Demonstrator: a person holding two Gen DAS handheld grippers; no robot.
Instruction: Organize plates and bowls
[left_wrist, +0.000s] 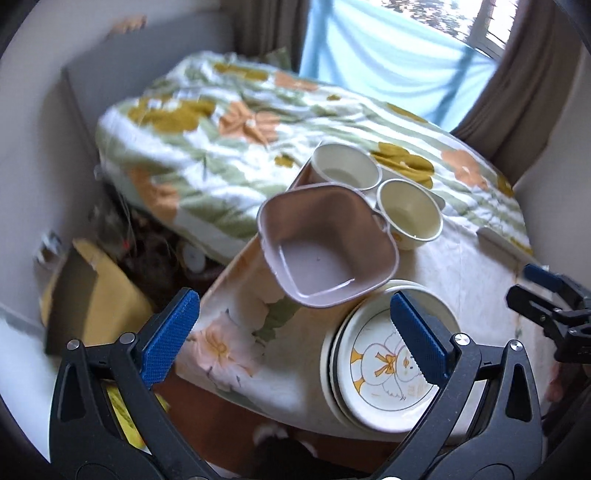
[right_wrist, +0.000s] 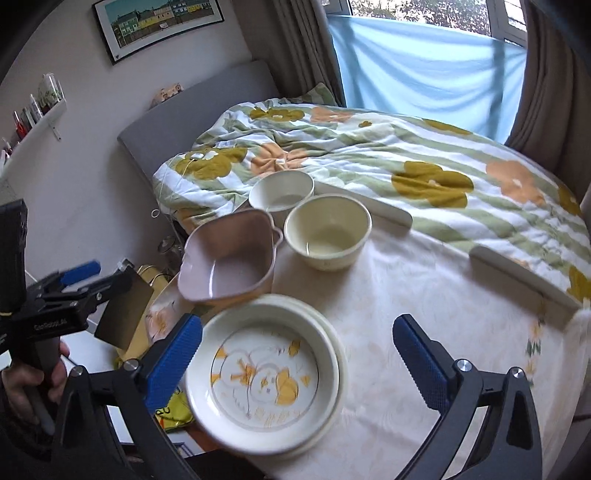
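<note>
A stack of cream plates (right_wrist: 266, 380) with a yellow duck picture on top lies at the near left edge of the table (right_wrist: 424, 295); the stack of cream plates (left_wrist: 388, 365) also shows in the left wrist view. Behind it stands a pink square bowl (right_wrist: 229, 264) (left_wrist: 325, 251). Two cream round bowls (right_wrist: 327, 230) (right_wrist: 282, 194) stand further back. My right gripper (right_wrist: 295, 358) hangs open above the plates with nothing between its fingers. My left gripper (left_wrist: 291, 339) is open too, over the table's left edge, empty.
A bed with a flowered quilt (right_wrist: 406, 162) lies right behind the table. A yellow cardboard box (left_wrist: 92, 295) and clutter sit on the floor to the left. Curtains and a window stand at the back. A hand (right_wrist: 33, 384) holds the left gripper's handle.
</note>
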